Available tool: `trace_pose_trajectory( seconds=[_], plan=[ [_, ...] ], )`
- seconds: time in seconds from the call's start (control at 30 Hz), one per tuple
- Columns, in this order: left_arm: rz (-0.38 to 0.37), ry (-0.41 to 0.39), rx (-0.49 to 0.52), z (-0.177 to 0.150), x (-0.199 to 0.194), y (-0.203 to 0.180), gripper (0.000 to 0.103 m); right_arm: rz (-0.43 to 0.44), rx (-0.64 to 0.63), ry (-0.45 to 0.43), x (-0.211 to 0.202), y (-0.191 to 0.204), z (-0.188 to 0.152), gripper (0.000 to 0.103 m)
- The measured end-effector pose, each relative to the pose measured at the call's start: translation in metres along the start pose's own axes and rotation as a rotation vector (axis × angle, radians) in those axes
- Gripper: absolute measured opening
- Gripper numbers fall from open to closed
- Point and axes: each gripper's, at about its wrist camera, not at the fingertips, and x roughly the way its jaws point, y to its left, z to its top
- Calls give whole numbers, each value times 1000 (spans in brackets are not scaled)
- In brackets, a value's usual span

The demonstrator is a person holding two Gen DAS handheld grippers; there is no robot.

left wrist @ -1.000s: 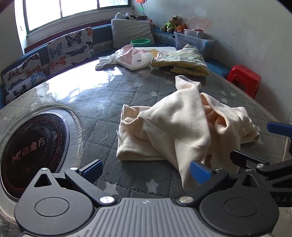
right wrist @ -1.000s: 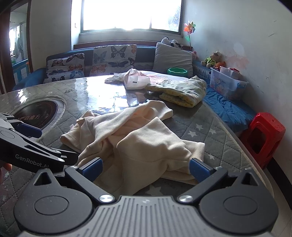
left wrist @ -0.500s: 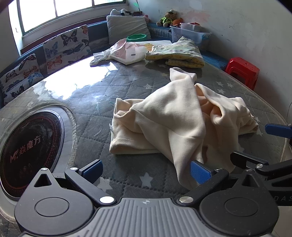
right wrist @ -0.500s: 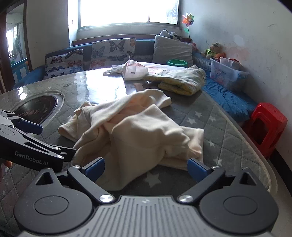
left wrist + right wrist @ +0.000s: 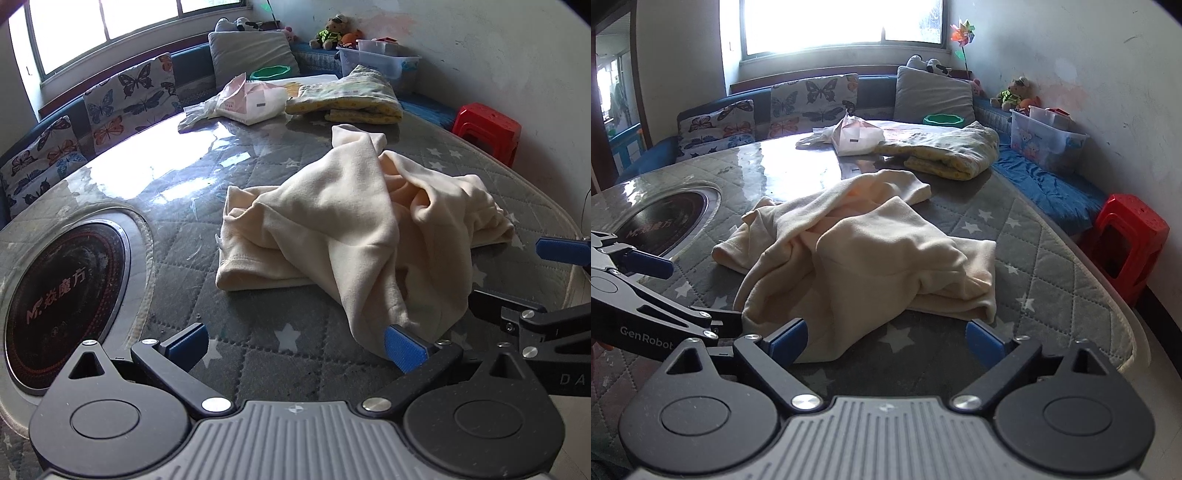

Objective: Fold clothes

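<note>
Both tongs gape empty: left tongs (image 5: 293, 349) steady, right tongs (image 5: 886, 338) closing toward the crumpled cream garment (image 5: 354, 236) at 12 o'clock on our counter (image 5: 258, 332); folding isn't started.

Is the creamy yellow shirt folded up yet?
No. The cream garment lies crumpled on the table, bunched in uneven lumps.

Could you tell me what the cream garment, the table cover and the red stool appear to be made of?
Cream garment: soft matte knit, probably fleece or cotton jersey; it slumps in thick, rounded folds.
Table cover: quilted grey fabric with stars, seemingly under a clear glossy sheet, since window glare reflects off it.
Red stool: most likely moulded plastic; uniform colour and a smooth, slightly shiny surface.
</note>
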Motion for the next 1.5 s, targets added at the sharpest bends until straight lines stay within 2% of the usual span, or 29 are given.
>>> trace_pose_trajectory(
  seconds=[0.47, 0.67, 1.0, 1.3, 1.5],
  plan=[
    [10, -18, 13, 1, -8, -3, 103, 0, -1, -17, -11, -2, -2, 90],
    [10, -19, 15, 4, -7, -4, 103, 8, 10, -14, -9, -7, -1, 85],
    [5, -31, 33, 11, -4, -6, 102, 3, 15, -18, -5, -10, 2, 84],
    [-22, -54, 60, 19, -3, -9, 93, 7, 31, -48, -3, -15, 12, 78],
    [-54, -68, 84, 27, 0, -12, 81, 16, 36, -43, 4, -17, 19, 73]
  ],
)
